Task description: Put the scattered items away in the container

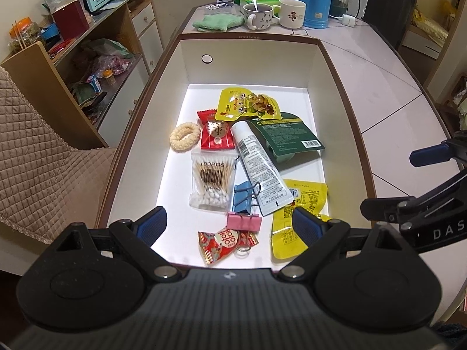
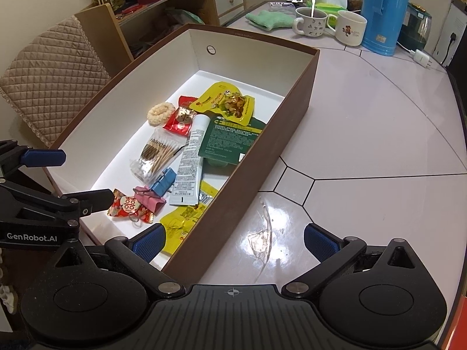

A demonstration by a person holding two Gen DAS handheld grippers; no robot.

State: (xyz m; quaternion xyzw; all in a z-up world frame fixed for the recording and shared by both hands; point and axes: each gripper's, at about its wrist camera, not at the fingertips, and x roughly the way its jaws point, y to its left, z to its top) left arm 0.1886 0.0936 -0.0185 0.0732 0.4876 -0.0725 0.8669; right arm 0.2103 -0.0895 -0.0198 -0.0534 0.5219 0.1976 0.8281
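Note:
A brown box (image 1: 248,58) with white inner walls sits on the pale table and holds the items. Among them are a white tube (image 1: 258,163), a bag of cotton swabs (image 1: 211,180), a green card pack (image 1: 287,134), yellow snack packets (image 1: 248,103), red sweets (image 1: 217,132), a cream hair tie (image 1: 184,135), and blue (image 1: 242,198) and pink binder clips (image 1: 243,221). My left gripper (image 1: 229,226) hangs open and empty over the box's near end. My right gripper (image 2: 233,242) is open and empty, straddling the box's right wall (image 2: 262,160).
Two mugs (image 2: 310,20), a blue flask (image 2: 385,11), a green cloth (image 2: 268,19) and a tissue box stand past the box's far end. A clear glossy scrap or smear (image 2: 262,239) lies on the table by the right wall. A quilted chair (image 2: 49,78) and shelves stand left.

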